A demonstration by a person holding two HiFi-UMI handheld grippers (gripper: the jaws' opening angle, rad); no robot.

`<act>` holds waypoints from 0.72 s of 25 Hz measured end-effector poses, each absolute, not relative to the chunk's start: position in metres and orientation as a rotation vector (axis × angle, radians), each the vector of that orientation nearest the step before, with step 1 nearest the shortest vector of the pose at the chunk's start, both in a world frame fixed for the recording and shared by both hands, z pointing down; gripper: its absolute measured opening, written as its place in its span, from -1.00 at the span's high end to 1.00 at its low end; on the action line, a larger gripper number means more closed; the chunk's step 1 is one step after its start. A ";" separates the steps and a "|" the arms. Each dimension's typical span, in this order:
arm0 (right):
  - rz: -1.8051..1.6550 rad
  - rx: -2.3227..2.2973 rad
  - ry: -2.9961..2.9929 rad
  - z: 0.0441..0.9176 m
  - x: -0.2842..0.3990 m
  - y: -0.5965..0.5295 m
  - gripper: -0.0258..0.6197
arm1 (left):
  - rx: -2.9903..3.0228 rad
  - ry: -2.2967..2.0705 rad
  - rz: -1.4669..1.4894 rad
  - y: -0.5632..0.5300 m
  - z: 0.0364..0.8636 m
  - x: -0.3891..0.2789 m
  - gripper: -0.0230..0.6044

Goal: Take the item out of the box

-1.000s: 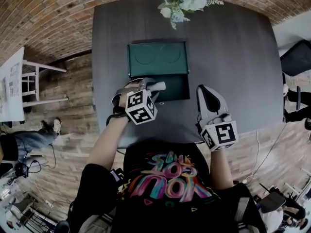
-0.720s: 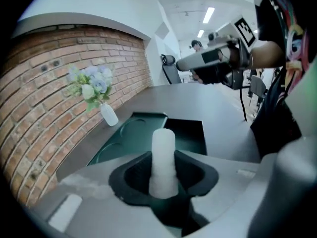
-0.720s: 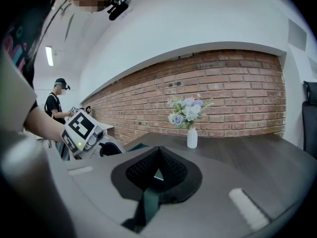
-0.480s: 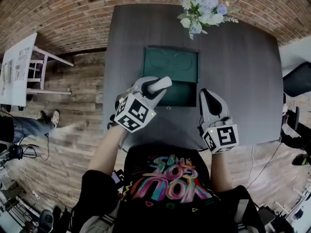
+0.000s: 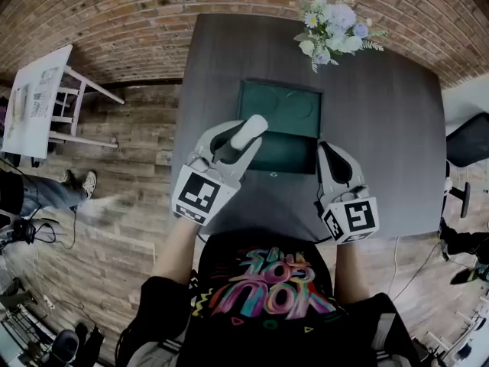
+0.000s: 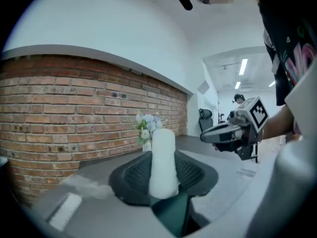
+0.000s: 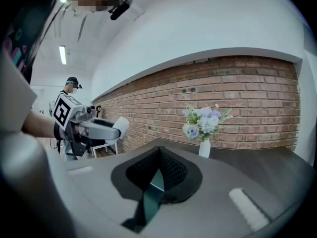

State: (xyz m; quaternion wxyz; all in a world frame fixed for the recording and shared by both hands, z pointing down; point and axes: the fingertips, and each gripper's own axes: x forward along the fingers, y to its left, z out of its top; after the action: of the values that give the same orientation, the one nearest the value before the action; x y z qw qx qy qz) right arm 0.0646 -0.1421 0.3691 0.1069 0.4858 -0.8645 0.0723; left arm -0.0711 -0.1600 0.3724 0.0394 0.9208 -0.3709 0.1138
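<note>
So, the white cylinder (image 5: 249,131) is out of the box (image 5: 284,160) and pinched in the left gripper (image 5: 243,138). In the left gripper view the two black pads sit tight against either side of the cylinder (image 6: 163,162), and it stands upright between them with its top poking up past the pads. From the head view it's held up off the table (image 5: 382,128), and it shows right over the left edge of the box.

The box is dark green and lies open in the middle of the dark table, with its lid folded back on the far side. I can see two round outlines on the inside of the lid.

The right gripper (image 5: 333,156) has nothing in it. Its jaws are pressed together at the tips in the right gripper view (image 7: 158,170), with just a sliver of green showing lower down between them. It's near the front right corner of the box, and I can't tell whether it touches the box.

A vase of pale flowers (image 5: 334,30) sits at the far edge of the table, in front of a brick wall (image 6: 74,113).
</note>
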 end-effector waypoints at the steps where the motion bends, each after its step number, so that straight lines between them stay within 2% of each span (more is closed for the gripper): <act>1: 0.205 1.427 -2.550 0.367 0.063 -0.143 0.92 | 2.792 -1.170 0.292 -0.159 0.365 -0.074 0.48; 13: 0.168 1.451 -2.580 0.348 0.058 -0.142 0.92 | 2.679 -1.407 -0.083 -0.147 0.311 -0.103 0.48; 18: 0.162 1.493 -2.578 0.346 0.067 -0.139 0.92 | 2.656 -1.446 -0.093 -0.140 0.315 -0.109 0.48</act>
State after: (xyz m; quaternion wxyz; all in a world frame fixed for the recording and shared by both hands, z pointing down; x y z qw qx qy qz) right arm 0.0668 -0.1387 0.3457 0.0787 0.4989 -0.8614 0.0540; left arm -0.1091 -0.1404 0.3146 0.0581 0.8764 -0.4771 -0.0306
